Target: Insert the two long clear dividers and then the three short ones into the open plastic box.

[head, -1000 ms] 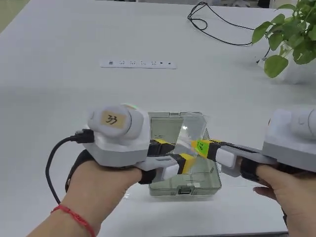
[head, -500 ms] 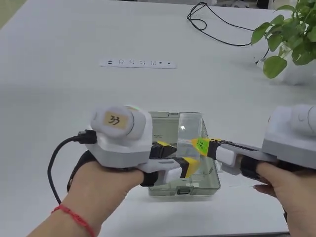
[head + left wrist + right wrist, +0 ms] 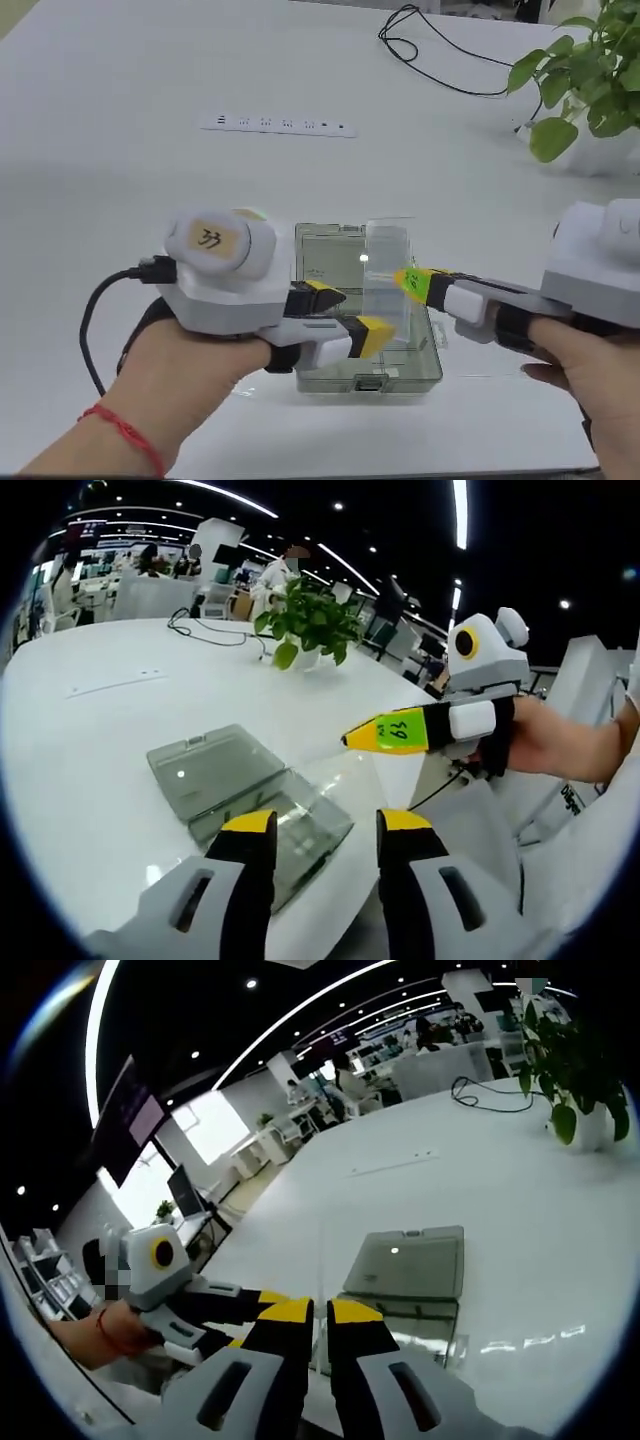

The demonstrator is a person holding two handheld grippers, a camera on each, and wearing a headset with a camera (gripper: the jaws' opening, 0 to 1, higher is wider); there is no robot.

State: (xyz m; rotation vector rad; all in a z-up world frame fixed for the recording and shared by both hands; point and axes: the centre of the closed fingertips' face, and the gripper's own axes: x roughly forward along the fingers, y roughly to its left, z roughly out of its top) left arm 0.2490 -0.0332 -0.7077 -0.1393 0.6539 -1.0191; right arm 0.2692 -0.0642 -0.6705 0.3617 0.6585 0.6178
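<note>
The smoky clear plastic box (image 3: 400,362) lies open on the white table, its lid (image 3: 330,250) folded back on the far side. My right gripper (image 3: 408,281) comes in from the right, shut on a clear divider (image 3: 386,268) held upright over the box's right half. In the right gripper view the divider (image 3: 322,1260) shows edge-on between the closed jaws, above the box (image 3: 405,1265). My left gripper (image 3: 345,314) hovers open over the box's left front, holding nothing. The left gripper view has the box (image 3: 270,800) under my open left gripper (image 3: 325,825), with the right gripper (image 3: 400,730) beyond.
A white power strip (image 3: 280,124) lies further back on the table. A black cable (image 3: 440,60) loops at the far edge, and a potted plant (image 3: 580,70) stands at the back right. The table's front edge (image 3: 400,470) runs just below the box.
The divider has swung from a tilted pose to upright over the box's right side. The left gripper has stayed open at the box's left front.
</note>
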